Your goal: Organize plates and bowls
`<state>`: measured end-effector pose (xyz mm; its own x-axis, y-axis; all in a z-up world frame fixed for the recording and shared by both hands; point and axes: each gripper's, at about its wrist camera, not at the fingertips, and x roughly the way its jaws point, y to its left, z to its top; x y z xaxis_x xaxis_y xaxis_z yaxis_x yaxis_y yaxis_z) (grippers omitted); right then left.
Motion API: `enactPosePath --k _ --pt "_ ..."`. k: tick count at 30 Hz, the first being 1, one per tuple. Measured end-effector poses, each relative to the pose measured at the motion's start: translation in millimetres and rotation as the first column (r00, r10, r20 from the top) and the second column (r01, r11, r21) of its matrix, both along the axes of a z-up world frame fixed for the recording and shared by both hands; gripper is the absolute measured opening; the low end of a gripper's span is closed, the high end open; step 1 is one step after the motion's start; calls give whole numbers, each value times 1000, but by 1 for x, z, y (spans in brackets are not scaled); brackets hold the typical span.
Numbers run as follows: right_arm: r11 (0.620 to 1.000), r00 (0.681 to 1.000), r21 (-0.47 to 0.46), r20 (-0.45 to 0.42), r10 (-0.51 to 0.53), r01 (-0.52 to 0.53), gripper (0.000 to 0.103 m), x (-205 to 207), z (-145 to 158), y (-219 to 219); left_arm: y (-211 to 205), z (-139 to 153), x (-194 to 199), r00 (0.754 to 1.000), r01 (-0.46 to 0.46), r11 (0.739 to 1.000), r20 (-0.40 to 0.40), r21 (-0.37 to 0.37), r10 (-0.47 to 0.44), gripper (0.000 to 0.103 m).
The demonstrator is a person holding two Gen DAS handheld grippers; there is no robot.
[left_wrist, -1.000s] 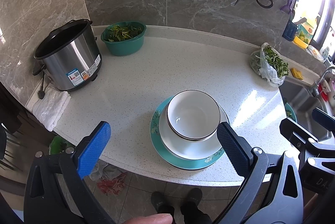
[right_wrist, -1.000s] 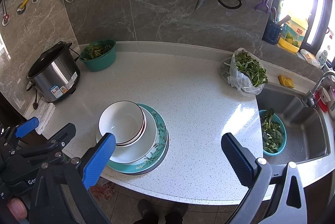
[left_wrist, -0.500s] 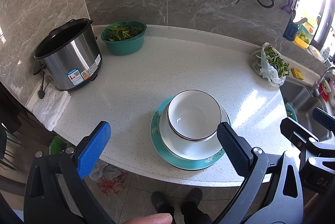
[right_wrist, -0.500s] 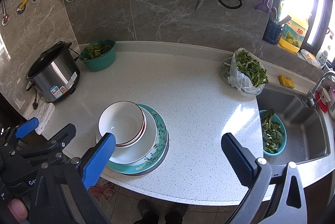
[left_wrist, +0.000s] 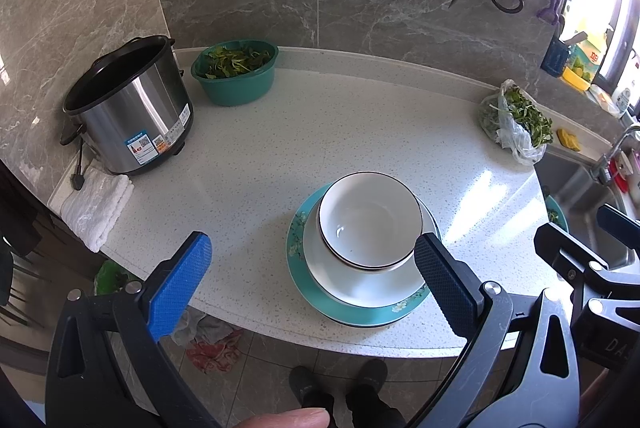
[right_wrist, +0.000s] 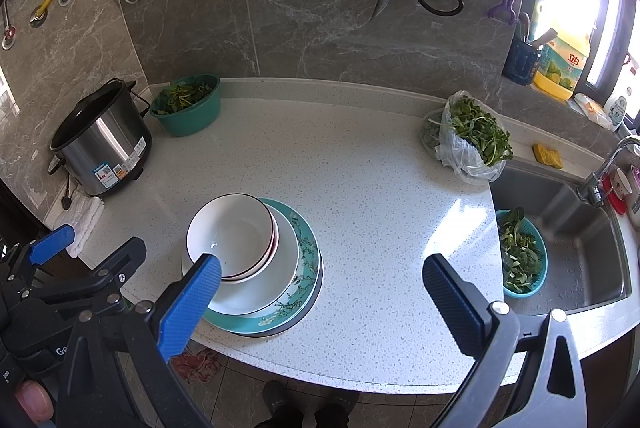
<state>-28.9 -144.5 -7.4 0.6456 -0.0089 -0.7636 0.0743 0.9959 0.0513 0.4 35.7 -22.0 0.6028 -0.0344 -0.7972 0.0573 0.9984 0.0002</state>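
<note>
A stack of dishes stands near the front edge of the white counter: white bowls (left_wrist: 370, 222) (right_wrist: 232, 234) nested on a white plate (left_wrist: 360, 286) (right_wrist: 280, 268), which lies on a teal flowered plate (left_wrist: 356, 312) (right_wrist: 308, 260). My left gripper (left_wrist: 312, 282) hangs open above the counter's front edge, its right pad just in front of the stack. My right gripper (right_wrist: 320, 292) is open too, held back from the edge, and its left pad overlaps the bowls in the right wrist view. Neither holds anything.
A steel rice cooker (left_wrist: 128, 108) (right_wrist: 102, 144) and a folded white towel (left_wrist: 98, 204) sit at the left. A teal basin of greens (left_wrist: 236, 74) (right_wrist: 188, 104) stands behind. A bag of greens (right_wrist: 468, 140) lies near the sink (right_wrist: 568, 228), which holds a blue colander (right_wrist: 520, 254).
</note>
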Motion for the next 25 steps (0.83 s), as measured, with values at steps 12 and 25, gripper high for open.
enactPosePath --k 12,25 --pt "1000 1000 -1 -2 3 -3 103 1 0 0 2 -3 6 1000 4 1000 -4 -4 -4 103" --pt "1000 1000 0 -6 3 -3 103 2 -1 1 2 -3 6 1000 -12 1000 25 16 12 103"
